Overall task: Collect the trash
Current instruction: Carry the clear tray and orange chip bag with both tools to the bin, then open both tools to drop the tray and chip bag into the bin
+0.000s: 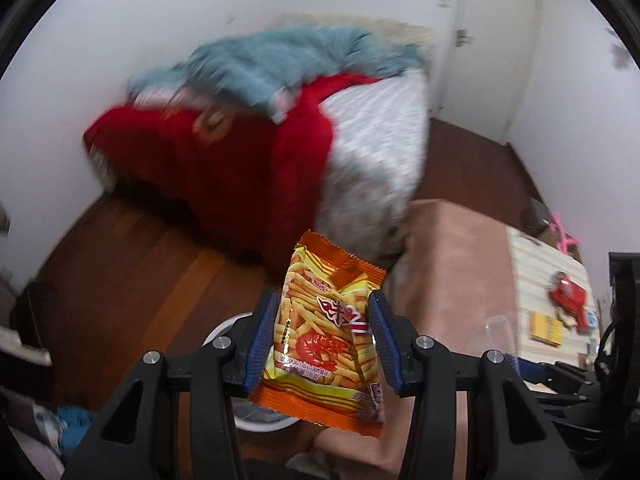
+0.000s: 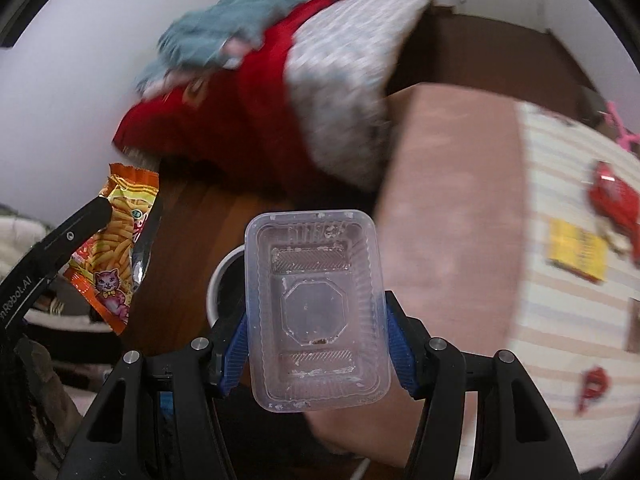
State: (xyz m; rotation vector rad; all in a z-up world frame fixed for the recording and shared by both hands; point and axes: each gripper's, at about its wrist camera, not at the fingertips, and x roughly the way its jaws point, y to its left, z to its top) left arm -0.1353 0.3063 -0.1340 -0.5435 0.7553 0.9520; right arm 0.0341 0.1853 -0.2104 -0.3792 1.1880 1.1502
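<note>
My left gripper (image 1: 324,300) is shut on an orange snack bag (image 1: 324,336) printed with fries and a shrimp, held in the air above the floor. The bag also shows at the left of the right wrist view (image 2: 116,240), with a left finger across it. My right gripper (image 2: 316,300) is shut on a clear plastic food tray (image 2: 316,304) with crumbs, held upright. A white round bin (image 2: 222,280) sits on the floor just below and behind the tray; its rim also shows under the bag in the left wrist view (image 1: 216,330).
A bed with a red blanket (image 1: 224,160), a teal cover (image 1: 280,64) and a striped sheet stands against the white wall. A pink cloth-covered table (image 2: 448,200) is at right, with a yellow box (image 2: 576,254) and red wrappers (image 2: 616,200). The wooden floor (image 1: 132,264) is at left.
</note>
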